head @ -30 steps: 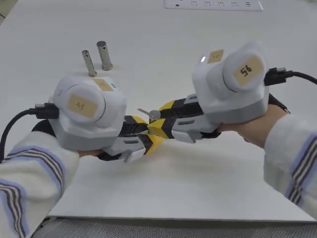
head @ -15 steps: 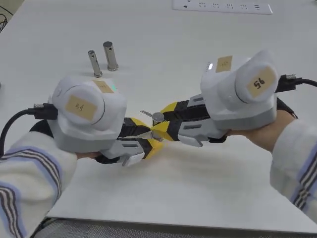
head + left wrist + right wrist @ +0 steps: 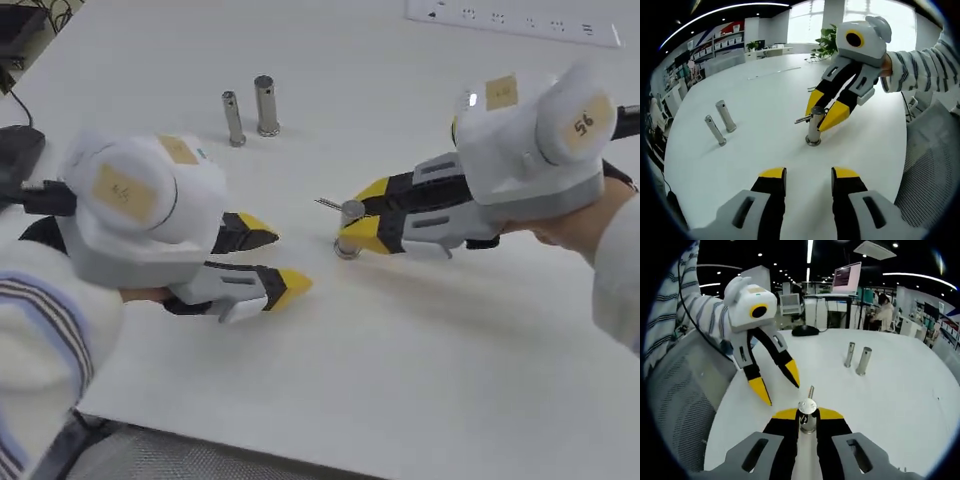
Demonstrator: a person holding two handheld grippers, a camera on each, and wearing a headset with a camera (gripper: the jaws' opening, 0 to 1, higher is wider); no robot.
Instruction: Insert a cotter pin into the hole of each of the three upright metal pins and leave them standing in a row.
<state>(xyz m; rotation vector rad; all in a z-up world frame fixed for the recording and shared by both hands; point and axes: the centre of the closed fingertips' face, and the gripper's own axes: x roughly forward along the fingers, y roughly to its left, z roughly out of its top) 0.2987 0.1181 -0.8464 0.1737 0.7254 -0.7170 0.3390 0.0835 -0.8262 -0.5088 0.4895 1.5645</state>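
The right gripper's (image 3: 354, 214) jaws clamp the upright pin (image 3: 807, 416) with its cotter pin (image 3: 328, 204) on the table (image 3: 420, 350), the left gripper's (image 3: 285, 260) jaws gape nearby, and a thin pin (image 3: 234, 118) and a thick pin (image 3: 266, 105) stand apart beyond.

A white table (image 3: 420, 380) stood in an open office, with a white power strip (image 3: 510, 20) at one o'clock in the head view. Bright windows (image 3: 805, 17) and a leafy plant (image 3: 826, 42) stood at twelve o'clock in the left gripper view, and shelves (image 3: 725, 42) at ten o'clock.
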